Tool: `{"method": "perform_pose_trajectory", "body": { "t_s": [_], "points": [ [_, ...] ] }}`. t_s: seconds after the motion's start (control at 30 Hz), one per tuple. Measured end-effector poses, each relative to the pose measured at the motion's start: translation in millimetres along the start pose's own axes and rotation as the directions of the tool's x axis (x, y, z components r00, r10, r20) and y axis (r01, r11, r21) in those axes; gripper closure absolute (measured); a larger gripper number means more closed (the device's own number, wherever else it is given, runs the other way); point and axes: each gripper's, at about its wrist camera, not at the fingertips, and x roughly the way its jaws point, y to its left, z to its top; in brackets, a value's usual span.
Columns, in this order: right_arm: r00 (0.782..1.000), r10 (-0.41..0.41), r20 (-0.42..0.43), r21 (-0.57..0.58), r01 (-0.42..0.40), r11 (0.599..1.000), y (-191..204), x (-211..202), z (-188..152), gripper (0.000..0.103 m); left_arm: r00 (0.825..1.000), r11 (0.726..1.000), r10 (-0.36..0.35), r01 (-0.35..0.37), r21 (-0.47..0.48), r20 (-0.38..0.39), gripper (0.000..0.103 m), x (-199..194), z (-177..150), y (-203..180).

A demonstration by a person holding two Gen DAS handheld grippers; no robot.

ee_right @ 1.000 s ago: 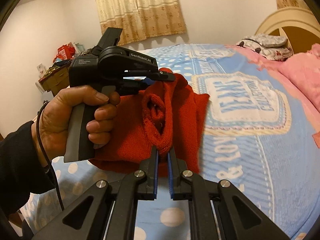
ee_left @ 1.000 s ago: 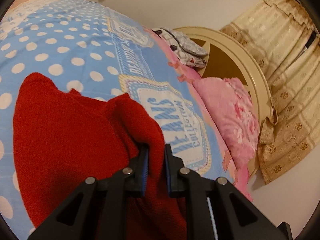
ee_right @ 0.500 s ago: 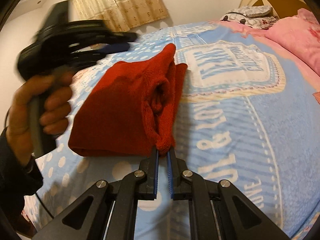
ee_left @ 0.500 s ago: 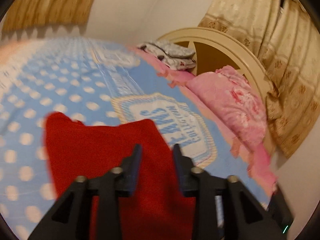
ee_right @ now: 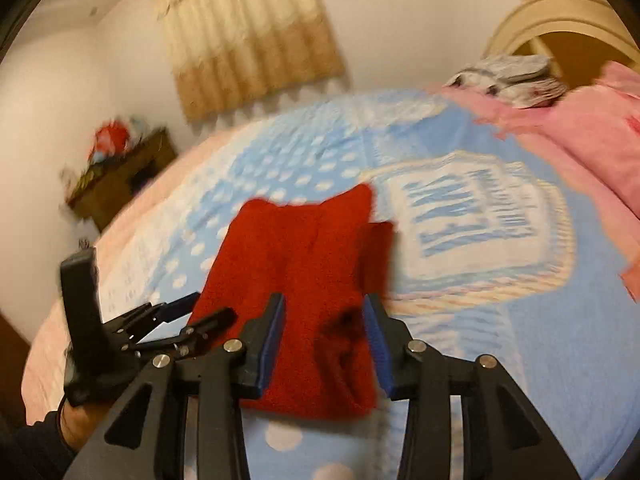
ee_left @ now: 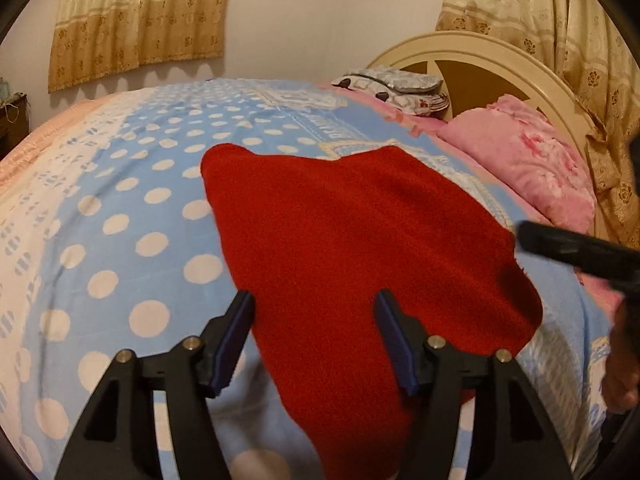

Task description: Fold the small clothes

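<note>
Right gripper (ee_right: 325, 312) jaws opening over the folded red garment (ee_right: 308, 280) on the bedspread (ee_right: 520, 340)

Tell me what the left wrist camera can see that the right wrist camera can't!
Only the left wrist view shows a second curtain beside the headboard. Only the right wrist view shows a brown cabinet with colourful things on top, though blurred. Both show the red knit garment lying on the polka-dot bedspread, pink pillows, and both grippers, left gripper and right gripper, jaws opening.

A red knitted garment (ee_left: 360, 248) lies folded flat on the bed. It is thick and fuzzy, with its layers stacked and edges slightly uneven.
</note>
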Motion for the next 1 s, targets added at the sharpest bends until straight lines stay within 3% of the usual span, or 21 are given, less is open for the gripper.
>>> {"method": "perform_pose_trajectory", "body": {
  "t_s": [0.07, 0.13, 0.17, 0.27, 0.43, 0.53, 0.63, 0.73, 0.8, 0.93, 1.0],
  "points": [
    [0.994, -0.088, -0.062, -0.029, 0.087, 0.996, -1, 29, 2, 0.069, 1.000, 1.000, -0.005, 0.005, 0.000, 0.005, 0.036, -4, -3, 0],
    [0.978, -0.167, -0.125, -0.015, 0.166, 0.986, -16, 51, -4, 0.069, 1.000, 1.000, -0.023, 0.023, -0.010, 0.001, 0.028, -5, -7, 1],
    [0.978, -0.159, -0.134, 0.027, 0.164, 0.986, -28, 53, -10, 0.069, 1.000, 1.000, -0.023, 0.023, -0.014, 0.006, 0.023, -5, -8, 2],
    [0.983, -0.124, -0.135, 0.103, 0.139, 0.985, -43, 50, -15, 0.069, 1.000, 1.000, -0.010, 0.010, -0.008, 0.014, 0.019, -7, -11, 0],
    [0.973, -0.183, -0.138, 0.039, 0.190, 0.981, -33, 41, -11, 0.069, 0.999, 0.998, -0.040, 0.039, -0.042, -0.012, 0.015, -1, -12, 7],
    [0.971, -0.234, -0.048, 0.015, 0.235, 0.972, -24, 24, 2, 0.068, 0.998, 0.996, -0.052, 0.050, -0.078, -0.026, 0.012, 2, -13, 13],
    [0.987, -0.157, 0.018, -0.020, 0.157, 0.987, -3, 21, 19, 0.068, 0.998, 0.996, -0.050, 0.047, -0.082, -0.029, 0.010, 2, -14, 12],
    [0.999, -0.024, -0.023, -0.094, 0.021, 0.995, 20, 40, 26, 0.068, 0.999, 0.996, -0.033, 0.030, -0.080, -0.033, 0.006, 3, -15, 11],
    [0.998, 0.022, -0.060, -0.116, -0.029, 0.993, 29, 54, 26, 0.068, 0.999, 0.997, -0.019, 0.017, -0.078, -0.034, 0.004, 3, -15, 10],
    [0.988, -0.066, -0.139, -0.158, 0.044, 0.986, 31, 87, 19, 0.068, 0.999, 0.997, -0.017, 0.013, -0.082, -0.045, 0.001, 5, -15, 11],
    [0.988, -0.068, -0.141, -0.134, 0.049, 0.990, 21, 90, 16, 0.068, 0.998, 0.996, -0.031, 0.026, -0.089, -0.055, 0.000, 6, -15, 13]
  ]
}}
